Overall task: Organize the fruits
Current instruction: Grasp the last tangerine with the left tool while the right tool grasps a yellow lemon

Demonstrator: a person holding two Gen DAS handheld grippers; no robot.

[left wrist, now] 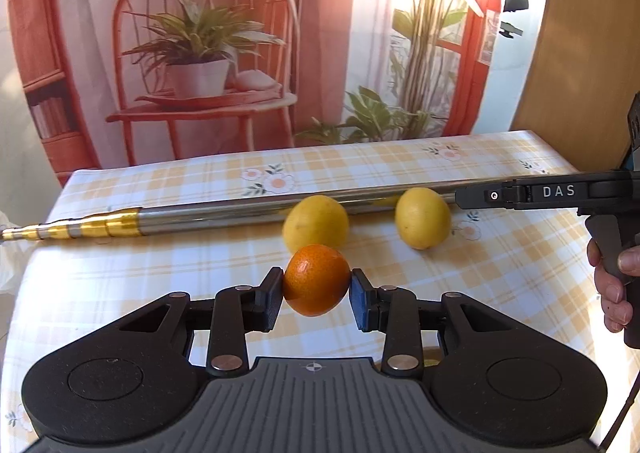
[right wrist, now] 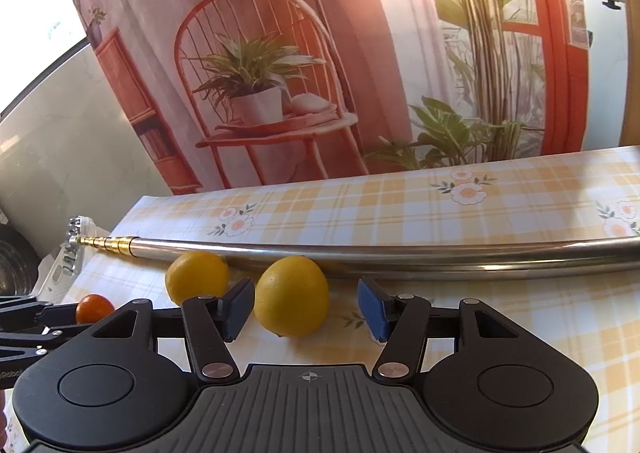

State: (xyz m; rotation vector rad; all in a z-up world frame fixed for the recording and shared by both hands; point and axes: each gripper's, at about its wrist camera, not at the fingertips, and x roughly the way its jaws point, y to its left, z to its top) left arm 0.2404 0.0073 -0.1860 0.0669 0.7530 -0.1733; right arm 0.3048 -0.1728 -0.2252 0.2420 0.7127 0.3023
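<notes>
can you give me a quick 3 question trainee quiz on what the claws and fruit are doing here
1. True or false: the left claw is shut on the orange.
2. Multiple choice: how many lemons lie on the tablecloth? A) one B) two C) three
3. Fill in: the right claw is open, with the nearer lemon between its ____.

Key
1. True. Both pads press the orange's sides, and it appears to be held just above the cloth.
2. B. The nearer lemon and the farther lemon both lie close in front of the metal pole.
3. Fingers. The left finger is at or near the peel; the right one stands clear.
</notes>
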